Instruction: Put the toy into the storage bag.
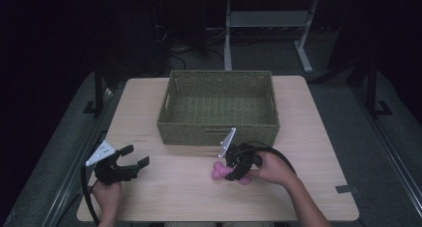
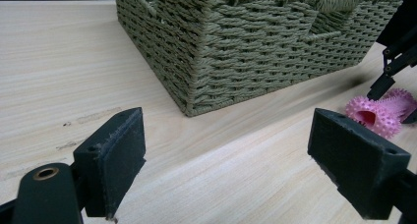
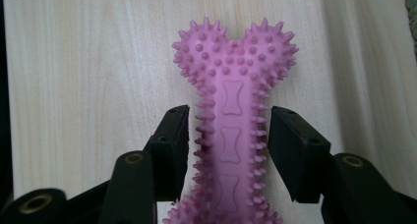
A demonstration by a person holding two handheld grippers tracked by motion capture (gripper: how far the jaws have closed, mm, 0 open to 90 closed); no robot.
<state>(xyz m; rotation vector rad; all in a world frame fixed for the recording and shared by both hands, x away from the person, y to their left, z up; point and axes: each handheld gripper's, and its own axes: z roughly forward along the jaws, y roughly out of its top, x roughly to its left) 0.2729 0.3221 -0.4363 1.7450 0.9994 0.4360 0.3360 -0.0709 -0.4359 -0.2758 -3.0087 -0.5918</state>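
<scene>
One pink spiked bone toy (image 3: pixel 230 121), one woven basket (image 1: pixel 219 107), one table (image 1: pixel 164 192).

I see a woven green basket (image 1: pixel 219 107) standing at the far middle of the light wooden surface (image 1: pixel 318 137), with handle slots cut into its walls. A few dark scuff marks (image 1: pixel 142 136) lie on the wood just left of the basket's near corner. A small dark patch (image 1: pixel 346 189) sits near the surface's right edge. Behind it all, grey frame legs (image 1: pixel 228 38) stand on a dark floor (image 1: pixel 378 147).
</scene>
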